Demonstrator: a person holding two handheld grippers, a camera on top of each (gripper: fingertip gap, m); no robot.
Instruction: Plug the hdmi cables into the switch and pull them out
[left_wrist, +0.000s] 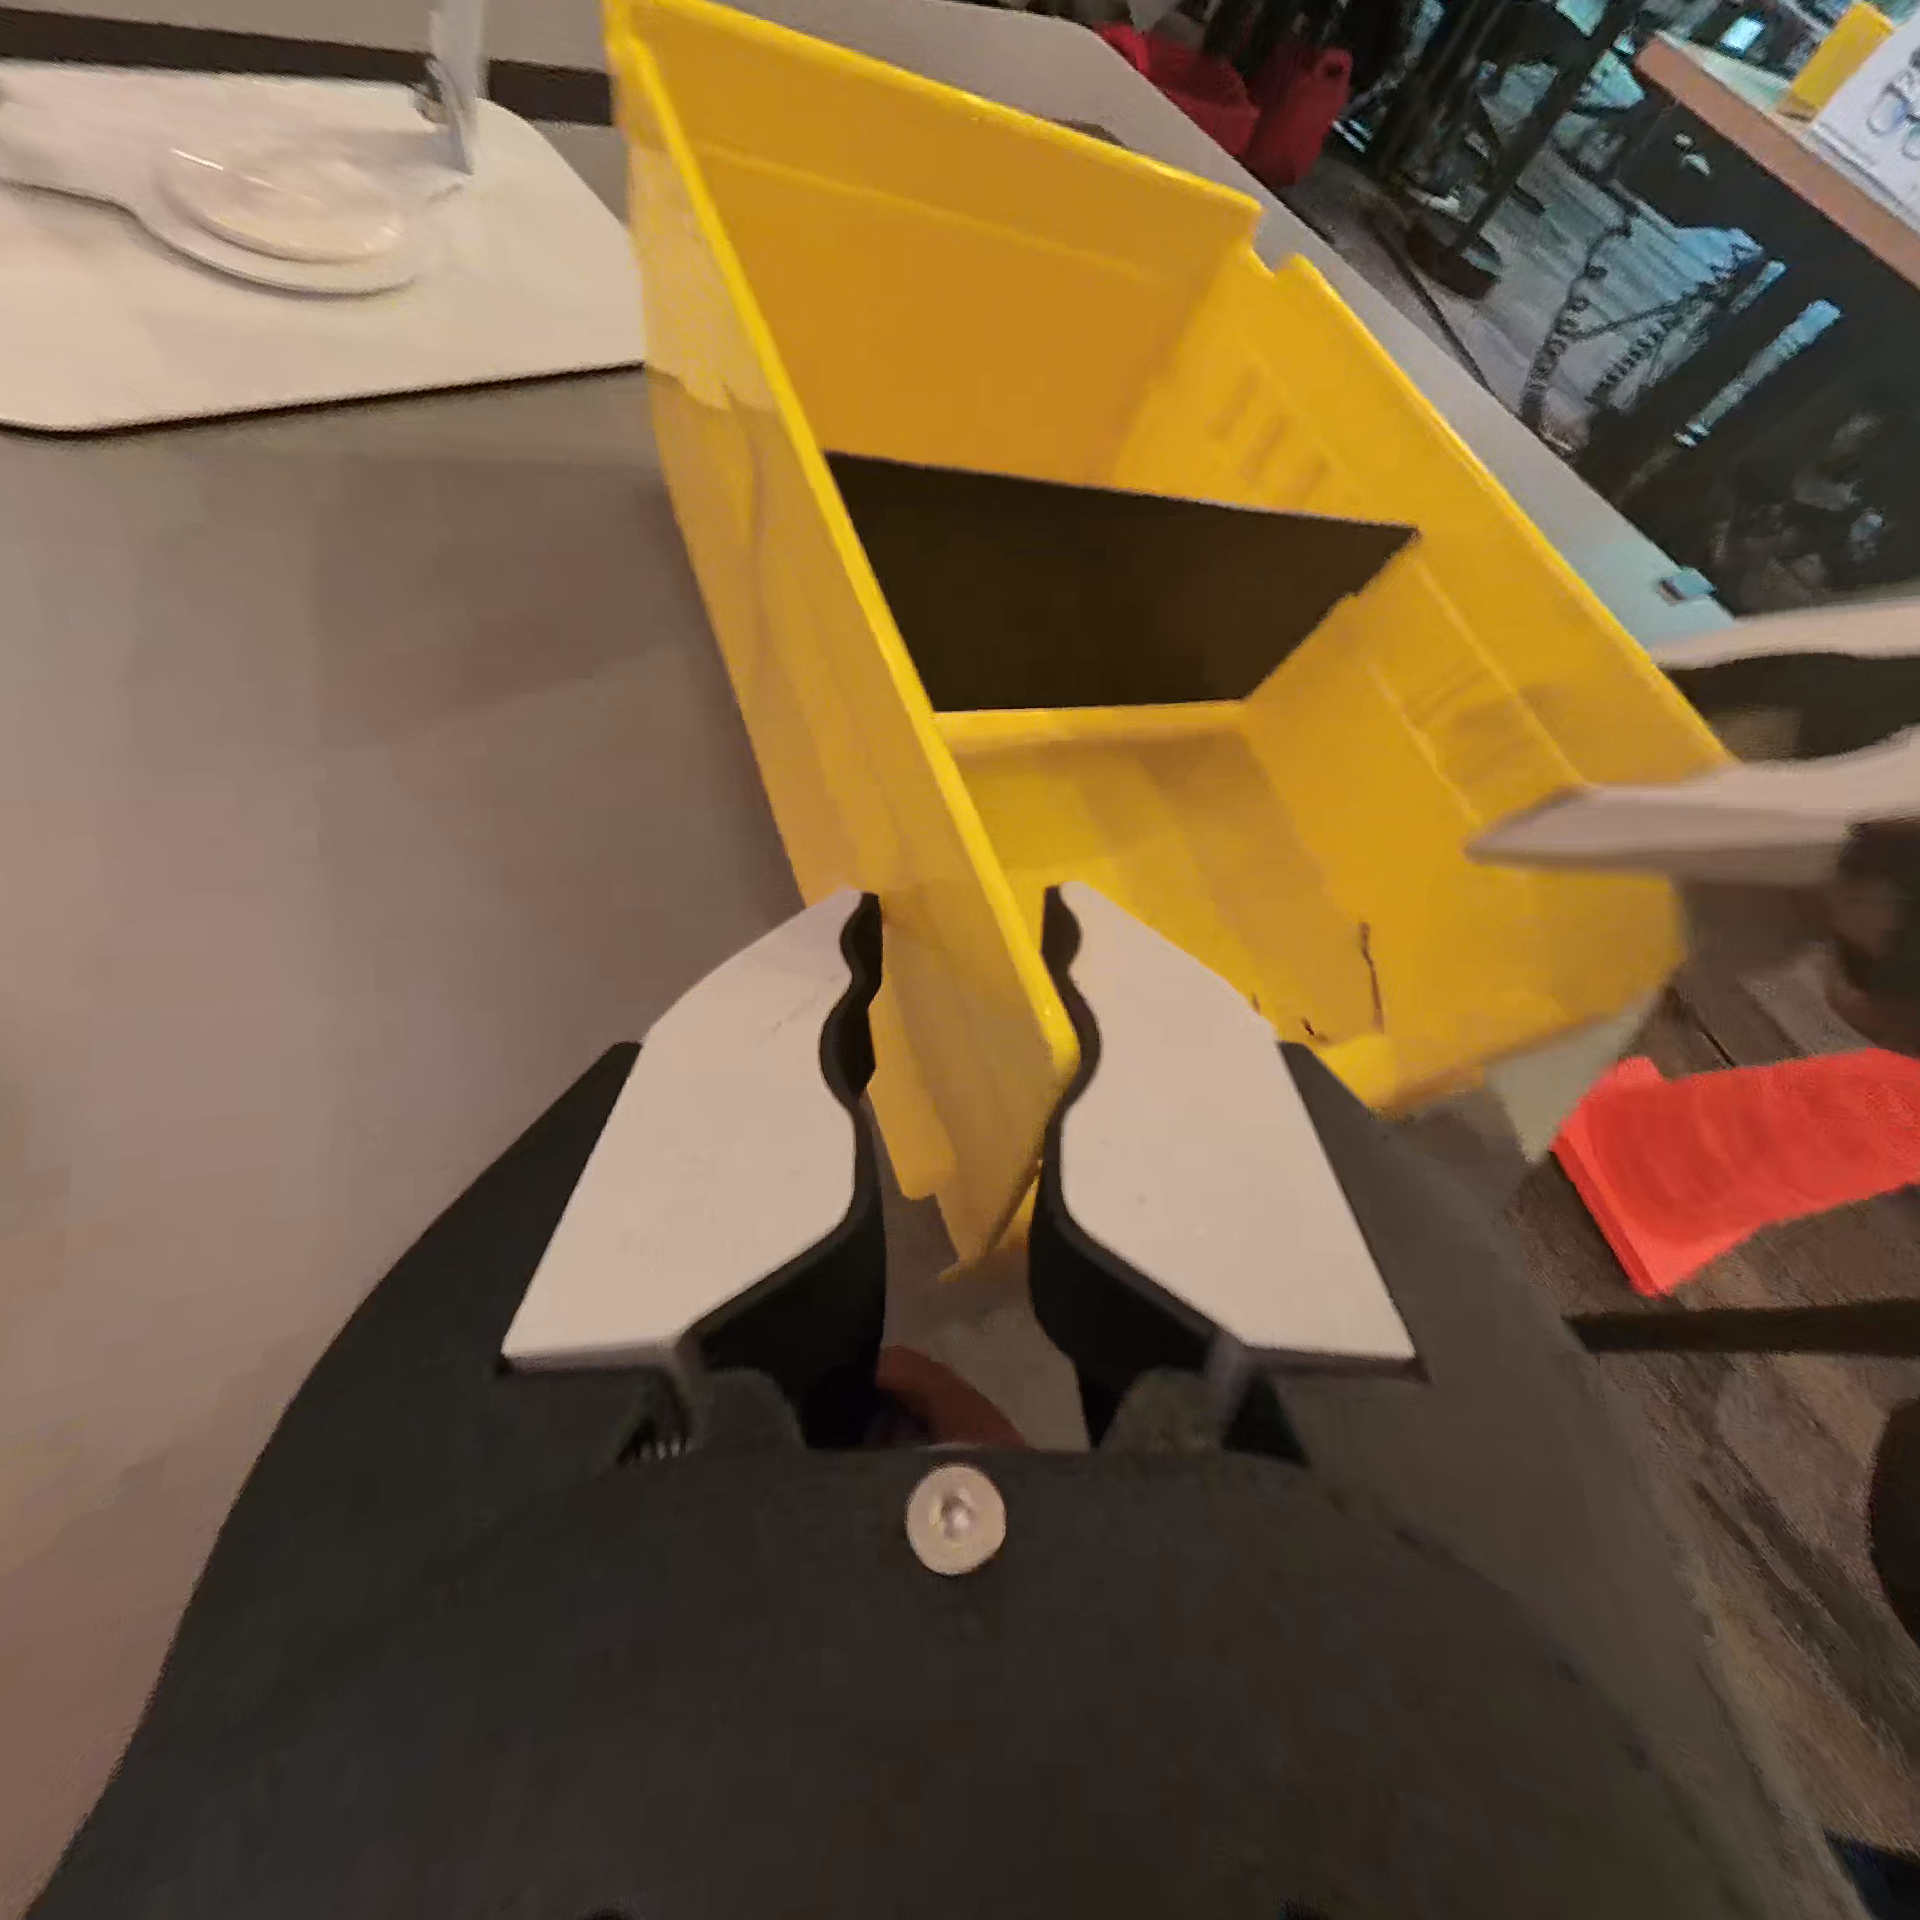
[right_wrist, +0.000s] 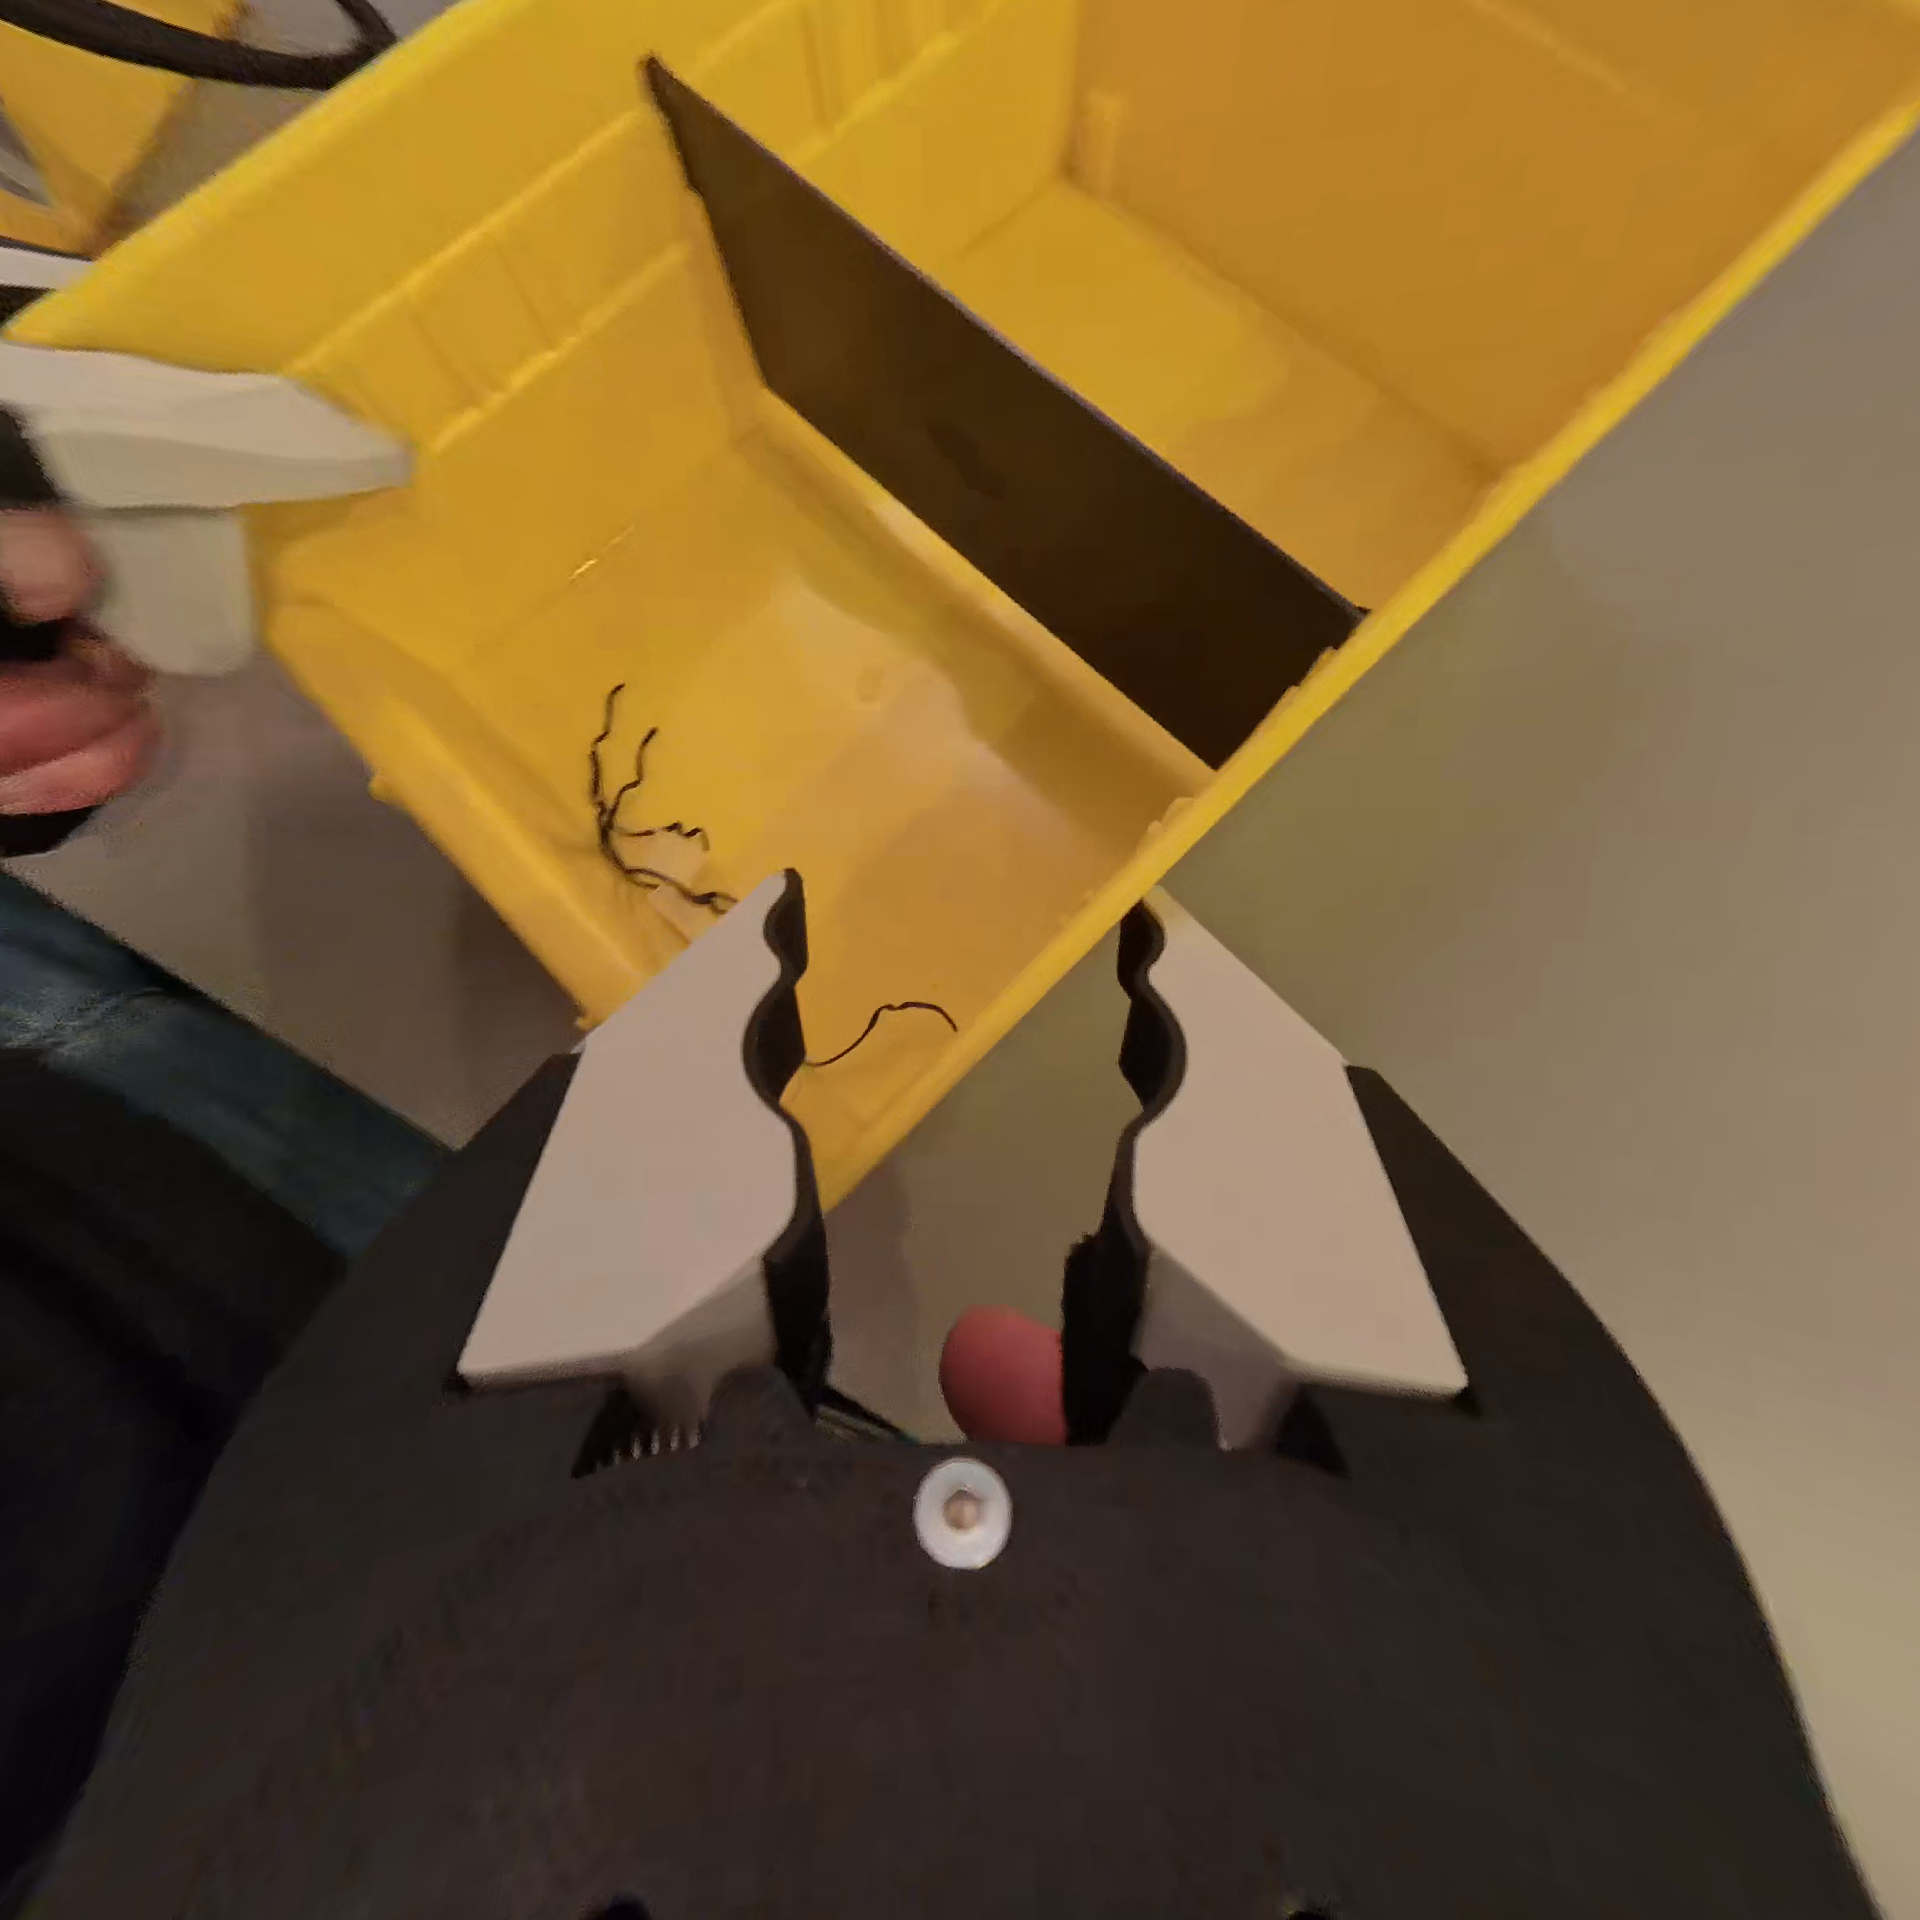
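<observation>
The left hand-held gripper straddles the near corner of a yellow bin's side wall, jaws close on either side of it, apparently pinching it. The right hand-held gripper hangs open around the opposite rim, touching nothing I can be sure of. The bin runs lengthwise away from both, split by a black divider. No switch shows anywhere (only stray black threads in the near compartment). The right view alone catches a black cable beyond the bin, far left, so the left hand looks nearer.
</observation>
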